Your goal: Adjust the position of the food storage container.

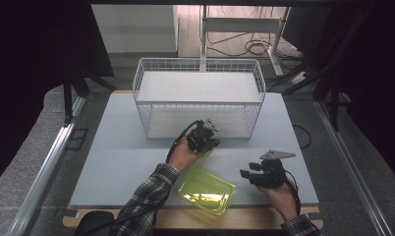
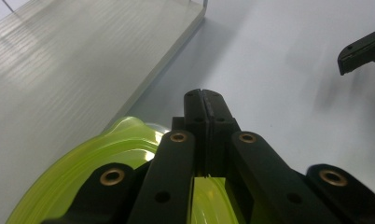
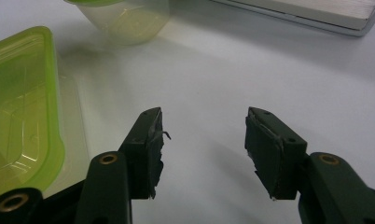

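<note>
Black jaws of the left gripper (image 2: 204, 100) are clenched on the rim of a yellow-green cup (image 2: 83, 172), just in front of the wire basket (image 1: 198, 101). A thin, slippery rim pinched at one edge could twist free or tip on the way up. Right gripper (image 3: 202, 144) jaws stand released over bare tabletop (image 3: 269, 65), beside the green lid (image 3: 17, 107); sweeping inward, they could knock it.

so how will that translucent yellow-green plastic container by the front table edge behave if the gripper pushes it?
The translucent yellow-green plastic container looks thin-walled and empty, so probably light. On the smooth white table it would likely slide rather than tip, being low and wide. Its walls may flex if squeezed.
</note>
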A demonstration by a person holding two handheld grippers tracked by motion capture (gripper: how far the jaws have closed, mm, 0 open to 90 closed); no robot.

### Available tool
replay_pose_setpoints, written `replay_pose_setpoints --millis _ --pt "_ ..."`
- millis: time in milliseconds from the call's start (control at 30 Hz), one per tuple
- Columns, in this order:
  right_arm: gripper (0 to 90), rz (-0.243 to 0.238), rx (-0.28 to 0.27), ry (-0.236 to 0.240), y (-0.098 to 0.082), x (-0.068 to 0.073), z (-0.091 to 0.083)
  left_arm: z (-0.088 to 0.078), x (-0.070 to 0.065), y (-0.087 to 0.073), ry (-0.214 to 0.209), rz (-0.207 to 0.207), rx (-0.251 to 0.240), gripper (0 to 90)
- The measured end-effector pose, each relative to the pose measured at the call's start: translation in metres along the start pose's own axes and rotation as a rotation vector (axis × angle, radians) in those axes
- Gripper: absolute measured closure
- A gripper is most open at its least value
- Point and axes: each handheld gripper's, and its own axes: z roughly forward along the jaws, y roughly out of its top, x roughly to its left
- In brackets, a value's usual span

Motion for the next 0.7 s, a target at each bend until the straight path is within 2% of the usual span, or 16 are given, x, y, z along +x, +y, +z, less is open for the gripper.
replay_pose_setpoints --millis 233,367,700 --pt "45.5 -0.004 0.006 0.001 0.0 0.0 0.001 -0.01 0.004 -0.01 0.009 -0.018 0.0 90.0" --pt "45.2 -0.003 0.009 0.001 0.0 0.001 0.002 -0.019 0.008 -0.018 0.029 -0.016 0.011 90.0" --pt "44.6 -0.008 0.017 0.003 -0.001 0.002 0.004 -0.047 0.026 -0.048 0.069 -0.064 -0.005 90.0"
